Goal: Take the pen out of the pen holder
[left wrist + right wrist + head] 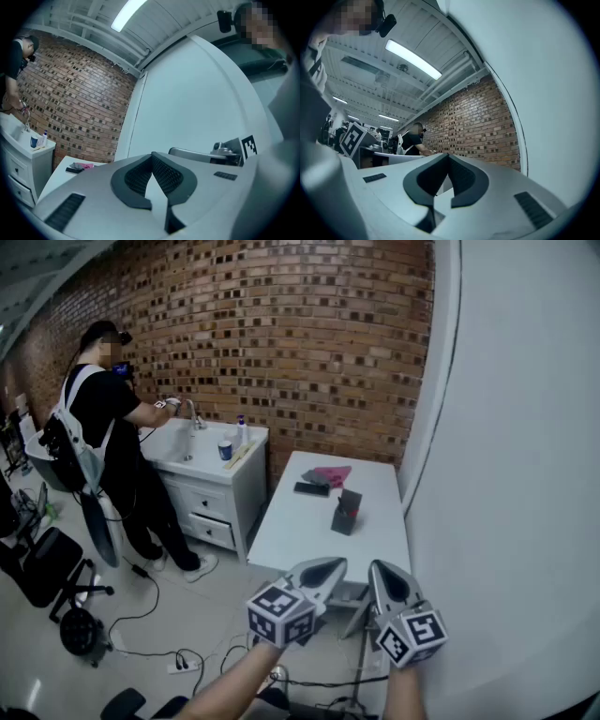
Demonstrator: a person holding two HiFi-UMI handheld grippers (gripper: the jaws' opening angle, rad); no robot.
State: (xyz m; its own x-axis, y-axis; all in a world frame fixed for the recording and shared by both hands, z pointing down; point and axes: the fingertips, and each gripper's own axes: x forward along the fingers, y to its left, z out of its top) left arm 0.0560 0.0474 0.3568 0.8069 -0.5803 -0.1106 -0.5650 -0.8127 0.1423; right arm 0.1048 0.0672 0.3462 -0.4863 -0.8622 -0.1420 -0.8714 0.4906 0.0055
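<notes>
On the white table ahead stands a dark pen holder with something red, perhaps the pen, showing at its top. Both grippers hover well short of the table's near end, raised side by side and aimed roughly level. My left gripper is shut, its pads meeting at the tips with nothing between. My right gripper is also shut and empty, its jaws closed at the tip. The pen holder is not in either gripper view.
A black flat object and a pink cloth lie at the table's far end. A white wall runs close on the right. A person stands at a white sink cabinet back left. Cables and an office chair occupy the floor to the left.
</notes>
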